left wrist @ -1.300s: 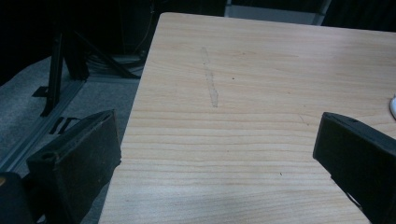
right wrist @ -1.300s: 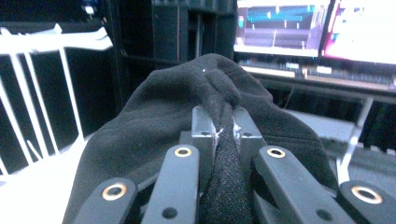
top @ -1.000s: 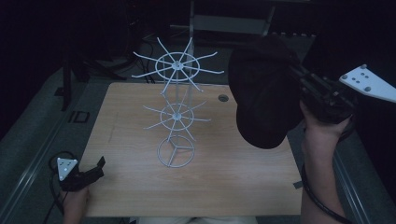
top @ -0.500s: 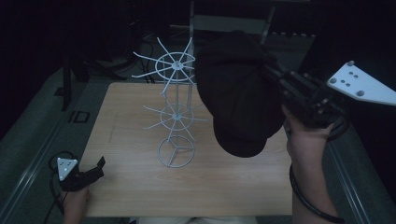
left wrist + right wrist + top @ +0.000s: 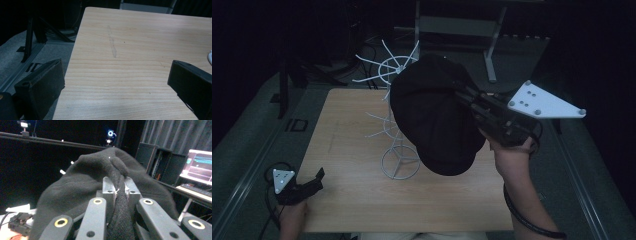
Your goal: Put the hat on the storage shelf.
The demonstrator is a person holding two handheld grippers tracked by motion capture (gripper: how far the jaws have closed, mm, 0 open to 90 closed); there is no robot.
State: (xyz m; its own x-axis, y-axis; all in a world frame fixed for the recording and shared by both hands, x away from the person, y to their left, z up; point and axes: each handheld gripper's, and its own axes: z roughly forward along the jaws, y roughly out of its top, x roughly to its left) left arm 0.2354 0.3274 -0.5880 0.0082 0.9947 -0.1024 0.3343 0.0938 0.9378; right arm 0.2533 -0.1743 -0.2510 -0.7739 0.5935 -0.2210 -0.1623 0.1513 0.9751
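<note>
A black knit hat (image 5: pixel 435 117) hangs in the air over the table, pinched at its edge by my right gripper (image 5: pixel 464 95), which is shut on it. In the right gripper view the hat (image 5: pixel 82 195) drapes over the jaws, a fold of fabric (image 5: pixel 119 192) squeezed between them. The hat hangs in front of a white wire rack (image 5: pixel 398 102) with spoked arms and hides its right side. My left gripper (image 5: pixel 318 177) rests at the table's near left corner, and in its own view my left gripper (image 5: pixel 113 85) stands open over bare wood.
The wooden table (image 5: pixel 347 145) carries the rack's round wire base (image 5: pixel 400 163) near its middle. Grey floor and a dark stand (image 5: pixel 287 95) lie to the left. A metal frame (image 5: pixel 492 45) stands behind the table. A lit monitor (image 5: pixel 200 165) shows in the right gripper view.
My right gripper has carried the hat leftward, from the table's right side to in front of the rack, where it covers part of the upper arms. The left gripper has stayed put.
</note>
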